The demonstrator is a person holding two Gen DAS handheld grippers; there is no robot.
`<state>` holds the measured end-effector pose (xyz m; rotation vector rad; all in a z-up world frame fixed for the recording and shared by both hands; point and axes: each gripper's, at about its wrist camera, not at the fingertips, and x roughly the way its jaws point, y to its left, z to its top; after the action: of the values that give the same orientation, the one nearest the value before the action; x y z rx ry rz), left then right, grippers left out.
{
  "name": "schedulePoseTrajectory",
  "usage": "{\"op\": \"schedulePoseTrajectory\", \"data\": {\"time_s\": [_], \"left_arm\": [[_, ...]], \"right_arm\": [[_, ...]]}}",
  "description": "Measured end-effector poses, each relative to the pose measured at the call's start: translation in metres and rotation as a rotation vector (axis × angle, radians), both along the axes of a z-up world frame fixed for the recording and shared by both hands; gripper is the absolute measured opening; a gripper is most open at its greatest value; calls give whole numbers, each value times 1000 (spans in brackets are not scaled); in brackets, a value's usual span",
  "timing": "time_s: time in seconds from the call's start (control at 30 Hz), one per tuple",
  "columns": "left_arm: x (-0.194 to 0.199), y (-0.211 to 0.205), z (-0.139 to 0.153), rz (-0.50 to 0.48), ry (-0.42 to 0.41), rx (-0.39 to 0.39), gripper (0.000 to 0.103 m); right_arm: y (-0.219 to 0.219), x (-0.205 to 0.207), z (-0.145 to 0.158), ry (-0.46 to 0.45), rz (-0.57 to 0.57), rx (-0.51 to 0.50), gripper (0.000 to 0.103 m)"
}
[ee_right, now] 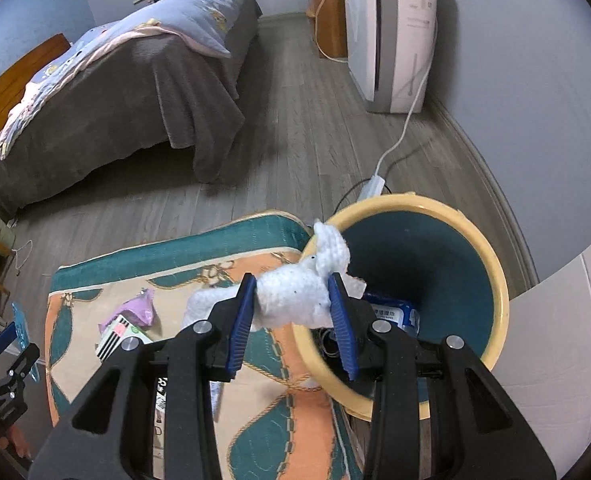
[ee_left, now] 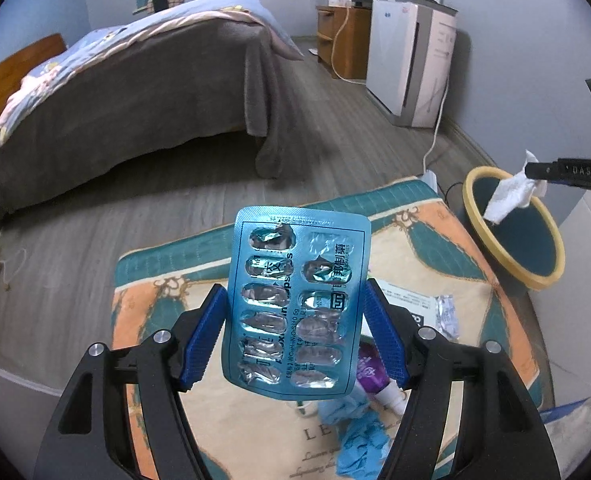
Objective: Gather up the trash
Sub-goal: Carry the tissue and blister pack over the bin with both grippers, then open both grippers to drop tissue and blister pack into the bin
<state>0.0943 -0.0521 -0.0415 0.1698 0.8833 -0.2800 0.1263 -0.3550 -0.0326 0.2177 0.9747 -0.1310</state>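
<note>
A: Left gripper (ee_left: 291,320): we see its jaws clamped on an upright, emptied blister pack (ee_left: 295,300) above the patterned mat (ee_left: 435,236).

B: Right gripper (ee_right: 291,312): we see jaws pinching crumpled tissue (ee_right: 295,296) over the near-left rim of the trash bin (ee_right: 491,264).

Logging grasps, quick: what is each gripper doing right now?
Left gripper: shut on the blister pack.
Right gripper: shut on the tissue wad.
</note>
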Motion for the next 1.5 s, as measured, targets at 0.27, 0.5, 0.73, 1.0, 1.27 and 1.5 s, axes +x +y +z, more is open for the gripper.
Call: {"op": "schedulePoseTrajectory", "data": {"time_s": [0.27, 0.5, 0.73, 1.0, 1.27, 1.5], "left_arm": [[-1, -37, -4, -50, 5, 27, 70], [-3, -73, -1, -93, 12, -15, 70], [-3, -122, 4, -173, 27, -47, 70], [9, -169, 10, -266, 42, -59, 70], [34, -212, -16, -320, 111, -31, 70], [42, -250, -36, -363, 118, -14, 70]], "right_arm": [[-30, -5, -8, 10, -39, 30, 36], [-49, -11, -12, 11, -73, 59, 36], [-61, -12, -17, 18, -99, 71, 37], [-83, -12, -34, 57, -177, 34, 37], [-111, -20, -42, 68, -303, -8, 37], [-131, -26, -49, 69, -382, 6, 38]]}}
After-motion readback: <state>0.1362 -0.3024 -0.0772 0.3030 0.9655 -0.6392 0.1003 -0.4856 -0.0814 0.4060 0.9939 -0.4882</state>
